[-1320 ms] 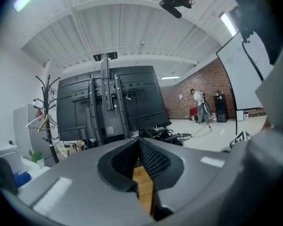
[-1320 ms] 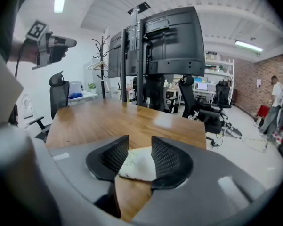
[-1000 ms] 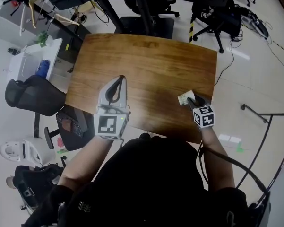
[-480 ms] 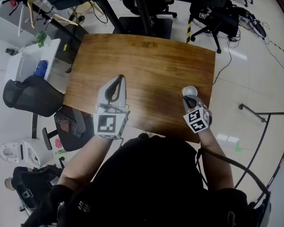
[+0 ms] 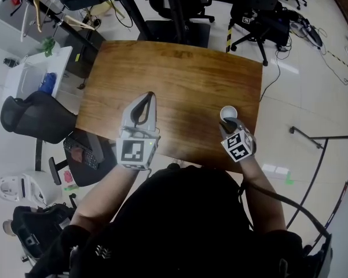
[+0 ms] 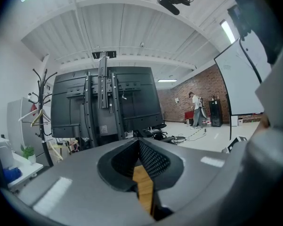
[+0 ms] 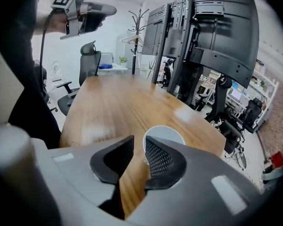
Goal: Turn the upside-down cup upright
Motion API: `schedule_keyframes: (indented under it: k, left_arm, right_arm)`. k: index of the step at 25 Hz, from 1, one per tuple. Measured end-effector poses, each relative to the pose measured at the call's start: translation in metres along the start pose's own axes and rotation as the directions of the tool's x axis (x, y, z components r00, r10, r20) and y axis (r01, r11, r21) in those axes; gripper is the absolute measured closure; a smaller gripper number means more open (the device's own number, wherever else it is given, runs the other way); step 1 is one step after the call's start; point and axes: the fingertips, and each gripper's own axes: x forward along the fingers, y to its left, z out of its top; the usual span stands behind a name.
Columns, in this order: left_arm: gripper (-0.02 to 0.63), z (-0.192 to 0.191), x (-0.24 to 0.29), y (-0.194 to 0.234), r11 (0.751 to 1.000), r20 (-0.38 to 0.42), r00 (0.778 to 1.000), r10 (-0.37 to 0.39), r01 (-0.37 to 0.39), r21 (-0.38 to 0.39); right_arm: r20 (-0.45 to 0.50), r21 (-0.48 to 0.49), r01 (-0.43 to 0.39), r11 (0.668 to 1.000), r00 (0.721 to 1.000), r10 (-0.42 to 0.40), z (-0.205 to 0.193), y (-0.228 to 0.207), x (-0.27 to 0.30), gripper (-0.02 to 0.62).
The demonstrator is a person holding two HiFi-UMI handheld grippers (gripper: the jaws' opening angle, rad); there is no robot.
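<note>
A: Where is the white cup (image 5: 229,112), and how are the fingers set?
B: Upright, near the worktop (image 5: 174,74) right edge. Right gripper (image 7: 140,144) fingers just opening, empty. Left gripper (image 6: 138,144) fingers pressed together.
A: How does it handle?
B: Probably light and crushable. Pinch the wall gently.

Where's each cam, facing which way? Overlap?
Head view: on head, steeply down at table; shows torso, arms, left hand-held gripper, right hand-held gripper.
Left gripper view: on it, level toward monitor stands; shut jaws.
Right gripper view: on it, down at cup; jaws just opened, rim at tips ungripped.
Shared: head and right see cup, table.
</note>
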Motion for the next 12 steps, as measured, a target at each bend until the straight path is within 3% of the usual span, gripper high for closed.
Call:
schedule_keyframes:
  k: [3, 5, 7, 8, 9, 10, 12]
  left_arm:
    - [0.606, 0.000, 0.004, -0.004, 1.000, 0.013, 1.000, -0.011, 0.012, -0.018]
    - [0.606, -0.003, 0.008, -0.012, 0.999, 0.011, 0.999, -0.035, 0.035, -0.029]
    - [0.606, -0.012, 0.013, -0.029, 0.996, 0.001, 0.997, -0.081, 0.081, -0.037]
    - [0.606, -0.018, 0.015, -0.041, 0.993, -0.007, 0.994, -0.109, 0.109, -0.039]
    - [0.606, -0.026, 0.017, -0.052, 0.990, -0.012, 0.991, -0.136, 0.135, -0.039]
    - [0.606, -0.033, 0.021, -0.062, 0.987, -0.014, 0.988, -0.154, 0.154, -0.039]
    - [0.606, -0.044, 0.032, -0.077, 0.985, -0.016, 0.985, -0.169, 0.169, -0.032]
  right_arm:
    - [0.046, -0.006, 0.024, 1.000, 0.999, -0.023, 0.010, -0.003, -0.013, 0.514]
    - [0.135, -0.023, 0.076, 0.997, 0.988, -0.072, 0.027, -0.010, -0.033, 0.514]
    - [0.291, 0.022, 0.168, 0.986, 0.942, -0.167, 0.052, -0.022, -0.065, 0.526]
    - [0.368, 0.122, 0.198, 0.973, 0.901, -0.229, 0.061, -0.033, -0.083, 0.565]
    - [0.420, 0.272, 0.193, 0.943, 0.858, -0.297, 0.063, -0.046, -0.098, 0.592]
    - [0.437, 0.431, 0.159, 0.888, 0.824, -0.360, 0.058, -0.060, -0.106, 0.594]
    - [0.399, 0.619, 0.118, 0.777, 0.805, -0.439, 0.039, -0.079, -0.107, 0.594]
